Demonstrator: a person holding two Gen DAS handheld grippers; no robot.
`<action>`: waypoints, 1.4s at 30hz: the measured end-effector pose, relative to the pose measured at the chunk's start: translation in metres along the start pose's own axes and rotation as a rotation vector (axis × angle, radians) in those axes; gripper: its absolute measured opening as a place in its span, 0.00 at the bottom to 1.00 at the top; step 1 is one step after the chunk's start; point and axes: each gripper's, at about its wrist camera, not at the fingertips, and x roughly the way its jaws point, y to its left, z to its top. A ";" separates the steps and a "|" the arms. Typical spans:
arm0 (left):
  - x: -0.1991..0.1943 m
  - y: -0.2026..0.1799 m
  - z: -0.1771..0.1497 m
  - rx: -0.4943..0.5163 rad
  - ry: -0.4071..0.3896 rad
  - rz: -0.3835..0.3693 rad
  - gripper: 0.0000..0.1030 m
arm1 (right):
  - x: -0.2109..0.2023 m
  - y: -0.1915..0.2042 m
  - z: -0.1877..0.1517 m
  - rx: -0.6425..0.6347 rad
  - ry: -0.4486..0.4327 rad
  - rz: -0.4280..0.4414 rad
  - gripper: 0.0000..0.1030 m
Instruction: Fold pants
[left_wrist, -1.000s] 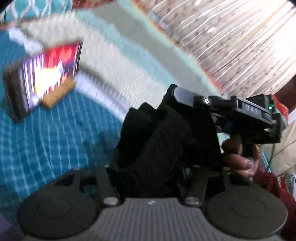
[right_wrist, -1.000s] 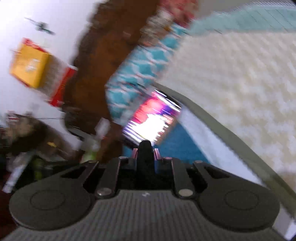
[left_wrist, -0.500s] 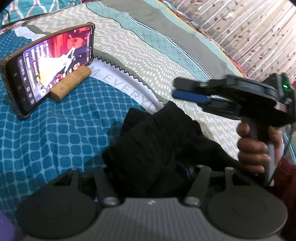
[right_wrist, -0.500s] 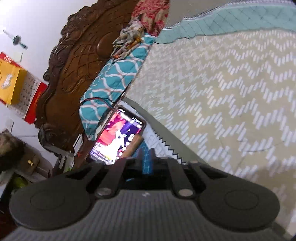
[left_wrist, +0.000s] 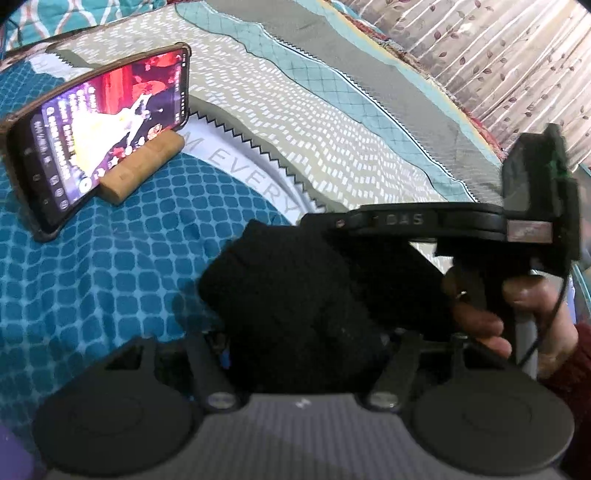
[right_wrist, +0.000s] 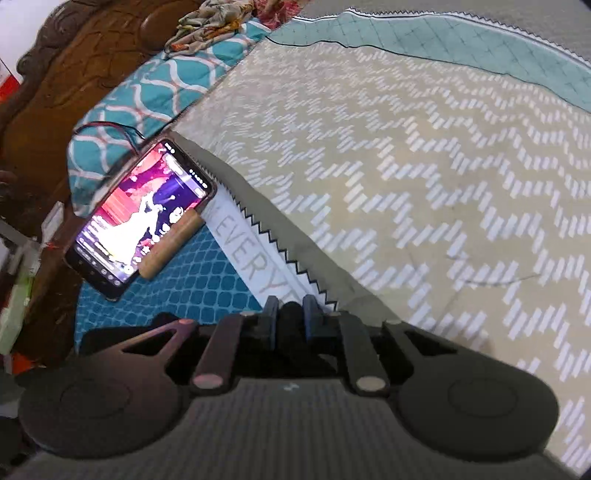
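Observation:
The black pants (left_wrist: 295, 295) are bunched in a thick wad over the blue patterned bedspread (left_wrist: 92, 277). My left gripper (left_wrist: 306, 332) is shut on the pants; the cloth hides its fingertips. My right gripper (left_wrist: 321, 221) reaches in from the right, level, and touches the top of the wad. In the right wrist view the right gripper (right_wrist: 290, 315) is shut on a black fold of the pants (right_wrist: 291, 332) between its blue pads (right_wrist: 271, 314).
A lit phone (left_wrist: 99, 129) leans on a wooden block (left_wrist: 144, 170) at the bed's left; it also shows in the right wrist view (right_wrist: 144, 218). Beyond lie the beige zigzag bedspread (right_wrist: 424, 166), a teal pillow (right_wrist: 147, 92) and a carved headboard (right_wrist: 74, 55).
The right gripper came back from beside the pants and closed on a fold at the top of the wad. The left gripper kept its hold and dropped lower toward the bed.

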 end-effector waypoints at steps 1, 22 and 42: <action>-0.008 0.000 -0.001 0.003 0.003 -0.006 0.68 | -0.008 0.003 0.002 -0.005 -0.014 -0.008 0.23; 0.019 -0.194 -0.050 0.427 0.121 -0.275 0.74 | -0.422 -0.113 -0.458 1.086 -0.852 -0.873 0.50; 0.071 -0.286 -0.136 0.631 0.266 -0.023 0.74 | -0.445 -0.181 -0.521 1.032 -1.013 -0.864 0.14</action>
